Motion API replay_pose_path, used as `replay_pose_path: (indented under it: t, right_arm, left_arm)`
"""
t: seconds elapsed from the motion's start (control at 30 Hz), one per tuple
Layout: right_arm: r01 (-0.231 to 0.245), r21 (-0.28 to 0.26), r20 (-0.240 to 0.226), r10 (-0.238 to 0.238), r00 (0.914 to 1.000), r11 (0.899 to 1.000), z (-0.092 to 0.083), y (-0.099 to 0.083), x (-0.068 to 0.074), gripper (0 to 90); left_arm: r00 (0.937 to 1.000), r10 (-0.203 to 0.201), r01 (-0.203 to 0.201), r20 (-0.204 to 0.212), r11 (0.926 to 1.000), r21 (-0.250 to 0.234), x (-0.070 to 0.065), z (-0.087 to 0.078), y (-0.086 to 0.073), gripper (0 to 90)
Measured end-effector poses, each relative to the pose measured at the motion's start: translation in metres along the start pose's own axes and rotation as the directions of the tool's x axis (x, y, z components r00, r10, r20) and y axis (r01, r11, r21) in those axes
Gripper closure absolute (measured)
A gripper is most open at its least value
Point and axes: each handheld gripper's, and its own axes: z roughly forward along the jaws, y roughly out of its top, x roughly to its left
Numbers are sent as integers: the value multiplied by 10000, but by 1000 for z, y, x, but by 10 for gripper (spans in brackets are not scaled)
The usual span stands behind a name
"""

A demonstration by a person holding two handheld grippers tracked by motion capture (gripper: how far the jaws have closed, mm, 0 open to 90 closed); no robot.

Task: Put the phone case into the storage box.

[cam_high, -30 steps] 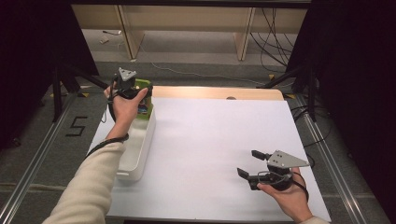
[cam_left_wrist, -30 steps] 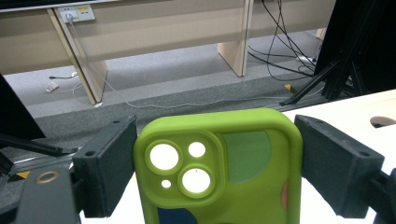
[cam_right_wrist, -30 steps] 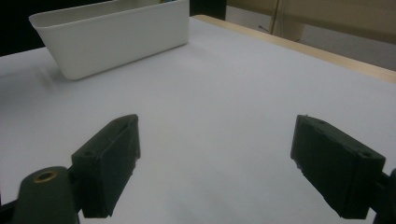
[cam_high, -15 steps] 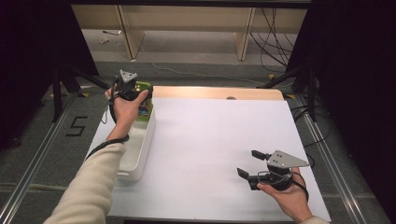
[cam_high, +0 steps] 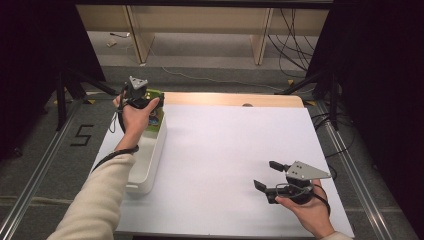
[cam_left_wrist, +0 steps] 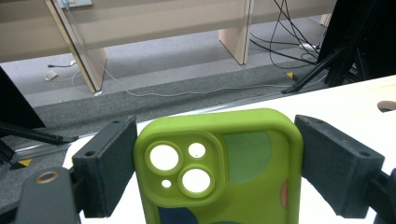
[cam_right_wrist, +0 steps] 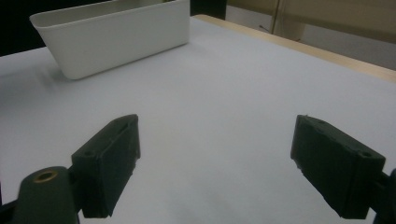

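Observation:
A lime-green phone case [cam_left_wrist: 224, 168] with camera cut-outs and coloured patches stands between the black jaws of my left gripper [cam_left_wrist: 217, 163], both pads against its sides. From above, that left gripper [cam_high: 147, 97] hangs over the far end of a white bin [cam_high: 145, 160], and the green case [cam_high: 157, 119] shows beside the hand. My right gripper [cam_high: 267, 175] rests near the table's front right, its jaws wide apart. Nothing lies between the right gripper's [cam_right_wrist: 217, 158] pads but bare white table [cam_right_wrist: 224, 84].
The long white bin [cam_right_wrist: 116, 37] lies along the left edge of the white table top [cam_high: 225, 150]. A wooden strip [cam_high: 235, 99] borders the far edge. Beyond it are floor cables [cam_high: 295, 35], desk legs [cam_high: 261, 35] and black tripod stands [cam_high: 65, 85].

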Motion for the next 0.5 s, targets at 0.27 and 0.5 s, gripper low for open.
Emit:
replay_pose_path:
  t: [0.27,0.5]
  right_arm:
    - [-3,1,5,3,10000,10000,0,0,0,166]
    - [-28,-2,4,28,10000,10000,0,0,0,166]
  left_arm:
    - [10000,-2,1,7,9998,177,-1,2,-4,156]
    - [10000,10,-10,10,9996,288,-1,3,-8,155]
